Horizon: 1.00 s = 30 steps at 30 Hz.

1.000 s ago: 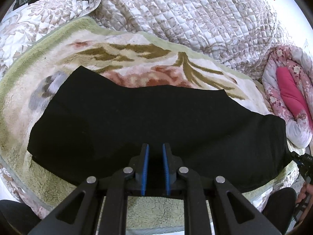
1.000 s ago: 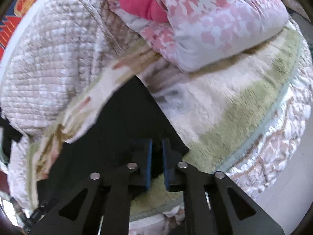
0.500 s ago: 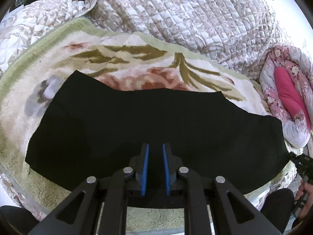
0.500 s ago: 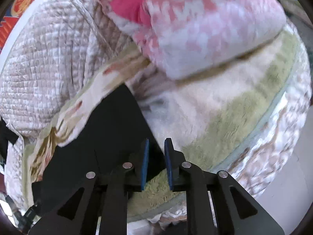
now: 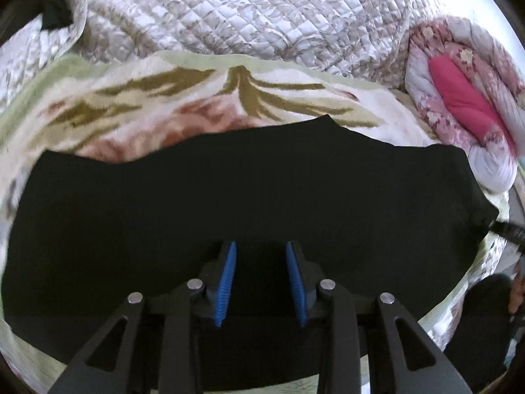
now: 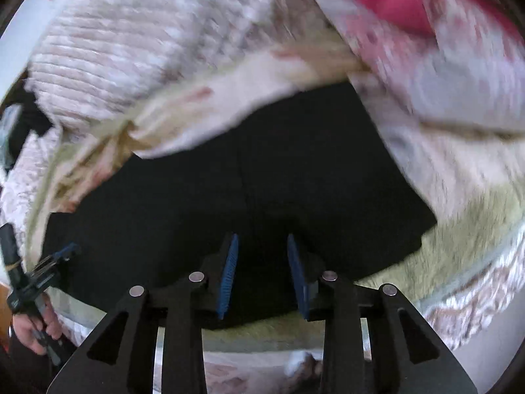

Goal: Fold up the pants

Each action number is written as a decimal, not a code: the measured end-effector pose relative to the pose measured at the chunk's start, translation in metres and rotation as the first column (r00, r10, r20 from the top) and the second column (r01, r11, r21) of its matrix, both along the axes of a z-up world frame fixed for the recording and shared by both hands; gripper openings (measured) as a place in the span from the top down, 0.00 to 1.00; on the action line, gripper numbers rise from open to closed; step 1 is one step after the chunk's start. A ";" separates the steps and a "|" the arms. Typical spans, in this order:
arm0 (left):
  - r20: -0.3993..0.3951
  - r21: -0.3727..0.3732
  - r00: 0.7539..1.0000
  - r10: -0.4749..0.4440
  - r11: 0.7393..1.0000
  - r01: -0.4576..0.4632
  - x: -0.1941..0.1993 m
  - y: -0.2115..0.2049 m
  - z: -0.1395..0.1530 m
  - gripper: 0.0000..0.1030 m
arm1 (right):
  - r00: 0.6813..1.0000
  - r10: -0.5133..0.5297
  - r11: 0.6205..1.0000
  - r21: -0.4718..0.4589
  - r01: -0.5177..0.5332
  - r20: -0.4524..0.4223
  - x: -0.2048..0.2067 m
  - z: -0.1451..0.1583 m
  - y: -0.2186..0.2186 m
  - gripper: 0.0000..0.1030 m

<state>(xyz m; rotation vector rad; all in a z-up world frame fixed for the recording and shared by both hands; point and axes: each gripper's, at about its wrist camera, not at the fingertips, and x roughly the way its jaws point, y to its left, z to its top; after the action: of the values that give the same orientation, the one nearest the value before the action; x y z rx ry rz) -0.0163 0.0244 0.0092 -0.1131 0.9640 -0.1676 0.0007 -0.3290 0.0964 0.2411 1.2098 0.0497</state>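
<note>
Over the bed, left-wrist view: my left claw (image 5: pixel 259 279) hangs above the black pants (image 5: pixel 229 203), its jaws opening with nothing pinched between the blue pads (image 5: pixel 226 282). The pants lie spread flat across a fleecy blanket (image 5: pixel 197 98), a quilt (image 5: pixel 246 10) bunched behind.

Right-wrist view, blurred: my right claw (image 6: pixel 262 275) is likewise opening, empty, over the pants' (image 6: pixel 262 170) end near one corner. The cloth looks soft, limp and light; I judge it best taken by pinching a doubled edge or corner, since it will sag and slide on the fleece.
</note>
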 end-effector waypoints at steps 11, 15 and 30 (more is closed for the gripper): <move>0.000 0.059 0.914 0.405 0.913 -0.404 0.000 0.121 0.015 0.72 | 0.999 -0.020 0.999 -0.033 0.019 -0.029 0.017 -0.017 0.015 0.58; 0.037 0.028 0.942 0.332 0.942 -0.334 -0.028 0.102 0.027 0.71 | 0.995 0.097 0.995 0.010 -0.097 -0.004 0.009 -0.014 0.044 0.51; 0.029 -0.012 0.980 0.196 0.981 -0.196 -0.065 0.045 0.010 0.65 | 0.955 0.291 0.948 -0.120 -0.295 -0.052 -0.031 -0.024 0.087 0.51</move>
<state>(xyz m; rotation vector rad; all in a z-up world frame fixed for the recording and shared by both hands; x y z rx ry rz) -0.0816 0.0691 0.0192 -0.2121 0.9165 0.0079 -0.0305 -0.2416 0.0729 -0.0516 1.2698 0.2278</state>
